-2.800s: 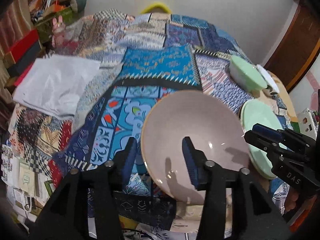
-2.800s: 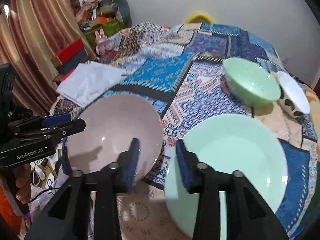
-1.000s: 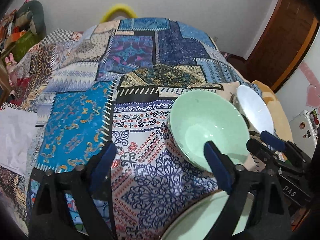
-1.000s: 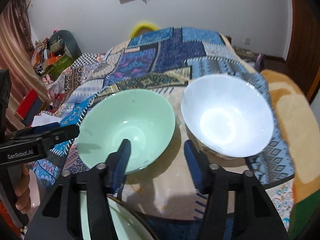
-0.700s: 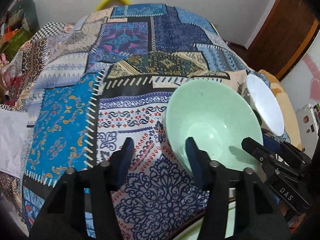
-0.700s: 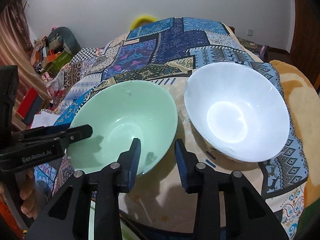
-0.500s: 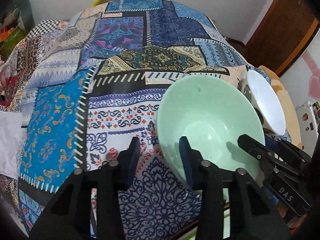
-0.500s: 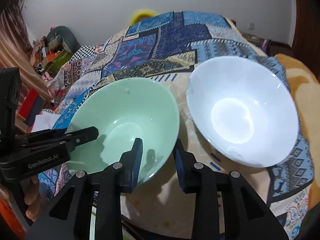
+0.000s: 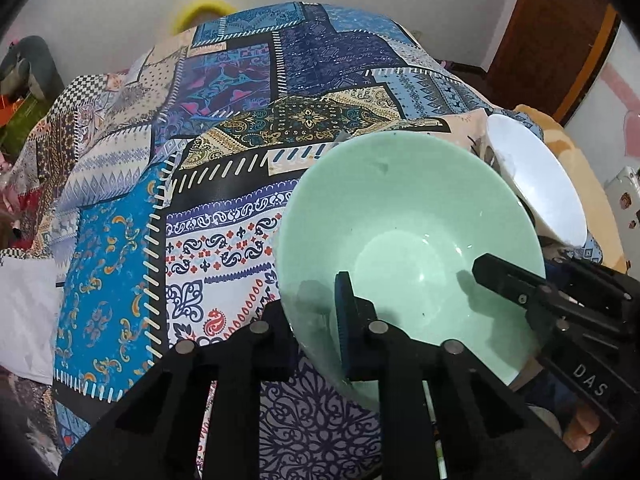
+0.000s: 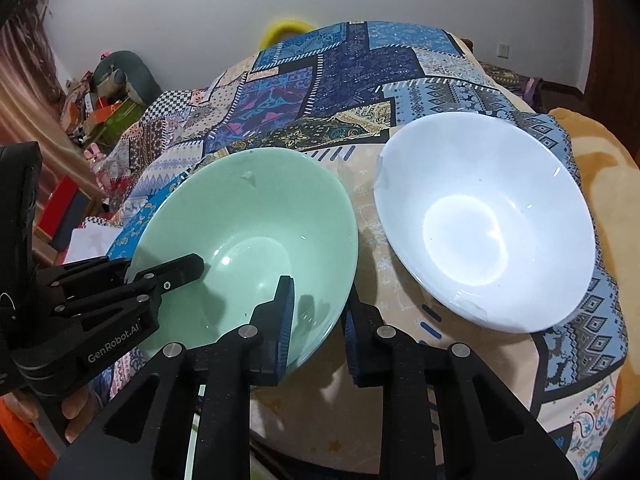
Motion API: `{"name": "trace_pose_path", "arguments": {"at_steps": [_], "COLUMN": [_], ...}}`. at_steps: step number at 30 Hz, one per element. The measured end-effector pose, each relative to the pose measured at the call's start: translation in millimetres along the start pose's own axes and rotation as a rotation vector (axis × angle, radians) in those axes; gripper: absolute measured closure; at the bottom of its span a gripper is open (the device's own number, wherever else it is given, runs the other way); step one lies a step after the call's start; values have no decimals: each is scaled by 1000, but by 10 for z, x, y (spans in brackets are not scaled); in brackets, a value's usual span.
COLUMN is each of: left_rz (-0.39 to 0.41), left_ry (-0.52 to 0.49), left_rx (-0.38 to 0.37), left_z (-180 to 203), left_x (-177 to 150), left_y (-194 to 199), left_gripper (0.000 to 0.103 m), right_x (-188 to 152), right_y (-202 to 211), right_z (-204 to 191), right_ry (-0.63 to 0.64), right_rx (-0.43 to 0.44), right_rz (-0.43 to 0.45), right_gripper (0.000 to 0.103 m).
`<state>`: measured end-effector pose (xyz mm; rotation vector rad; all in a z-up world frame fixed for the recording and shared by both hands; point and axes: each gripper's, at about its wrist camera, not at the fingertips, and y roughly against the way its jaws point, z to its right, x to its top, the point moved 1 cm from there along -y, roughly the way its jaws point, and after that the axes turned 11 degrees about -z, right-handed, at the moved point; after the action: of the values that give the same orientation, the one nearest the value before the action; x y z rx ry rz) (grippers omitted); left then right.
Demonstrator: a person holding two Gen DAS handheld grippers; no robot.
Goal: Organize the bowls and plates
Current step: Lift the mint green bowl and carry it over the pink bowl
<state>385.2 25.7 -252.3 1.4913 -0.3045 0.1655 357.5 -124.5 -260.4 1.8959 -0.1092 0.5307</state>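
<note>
You have now brought both tools onto the pale green ceramic bowl (image 10: 248, 236) on the quilt-covered bed (image 9: 248, 92): your left tool (image 9: 310, 320) has narrowed from wide onto its near-left rim, your right tool (image 10: 316, 312) pinches its right rim. The white ceramic bowl (image 10: 480, 220) sits just beside it. A two-handed lift for stacking looks ready.

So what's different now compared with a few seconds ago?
Both grippers left the pink bowl and green plate, moved along the bed, and closed on the green bowl: the left gripper on its left rim, the right gripper on its right. The white bowl stayed beside it.
</note>
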Motion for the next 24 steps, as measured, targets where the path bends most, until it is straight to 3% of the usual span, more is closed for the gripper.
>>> {"name": "trace_pose_path", "arguments": {"at_steps": [9,24], "left_rz": [15,96], "left_ry": [-6,10], "left_rx": [-17,-37], "left_z": [72,147], "left_x": [-126,-536], "left_y": [194,919], "left_gripper": [88,88], "right_x": [-93,-313], "right_y": [236,782], "right_z": [-58,-378], "right_ry": [7,57], "right_rx": [-6,-22], "right_rz": [34,122], "right_gripper": [83,83]}}
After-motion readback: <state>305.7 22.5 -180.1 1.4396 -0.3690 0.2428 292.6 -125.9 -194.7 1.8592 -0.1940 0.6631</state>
